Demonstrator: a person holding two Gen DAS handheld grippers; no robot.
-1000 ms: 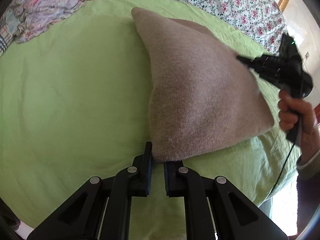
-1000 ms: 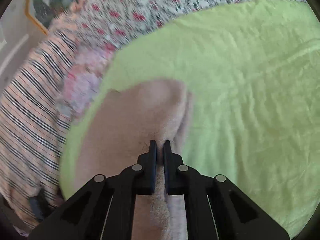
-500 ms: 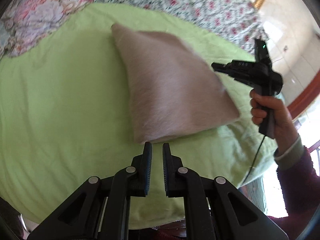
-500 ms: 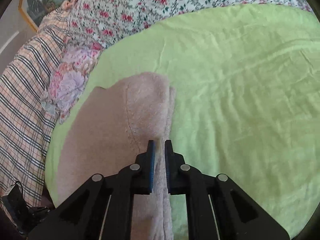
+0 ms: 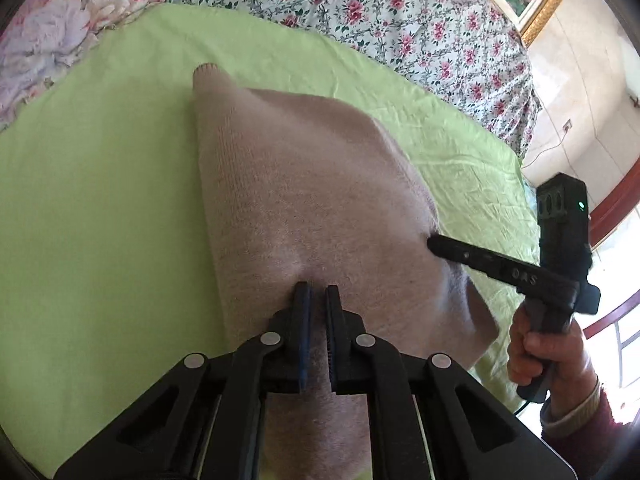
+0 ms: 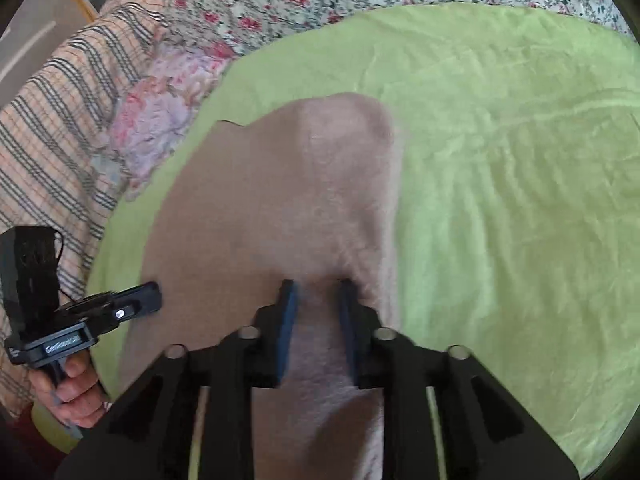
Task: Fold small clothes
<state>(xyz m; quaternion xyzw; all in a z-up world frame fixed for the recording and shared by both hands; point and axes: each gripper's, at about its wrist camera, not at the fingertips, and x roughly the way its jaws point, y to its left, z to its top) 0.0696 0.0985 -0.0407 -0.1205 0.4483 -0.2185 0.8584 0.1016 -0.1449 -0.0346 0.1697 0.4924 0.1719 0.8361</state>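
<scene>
A beige knit garment [image 5: 304, 200] lies folded on the green sheet [image 5: 100, 184]. My left gripper [image 5: 316, 292] is over its near part, jaws close together, with the knit puckered at the tips; I cannot tell if cloth is pinched. My right gripper [image 6: 316, 286] is over the same garment [image 6: 280, 192] with its jaws apart and cloth between the pads. The right gripper shows in the left wrist view [image 5: 436, 245] at the garment's right edge. The left gripper shows in the right wrist view [image 6: 154, 292] at the garment's left edge.
The green sheet [image 6: 500, 160] covers a bed. A floral cover [image 5: 380, 12] lies beyond it, a plaid blanket [image 6: 60, 120] and a pink floral cloth [image 6: 160, 120] to the side. The bed edge, a tiled wall and a red door frame [image 5: 616, 208] are at the right.
Both grippers moved in over the garment from its edges. The right gripper's jaws have opened wider. The garment now lies flatter on the sheet.
</scene>
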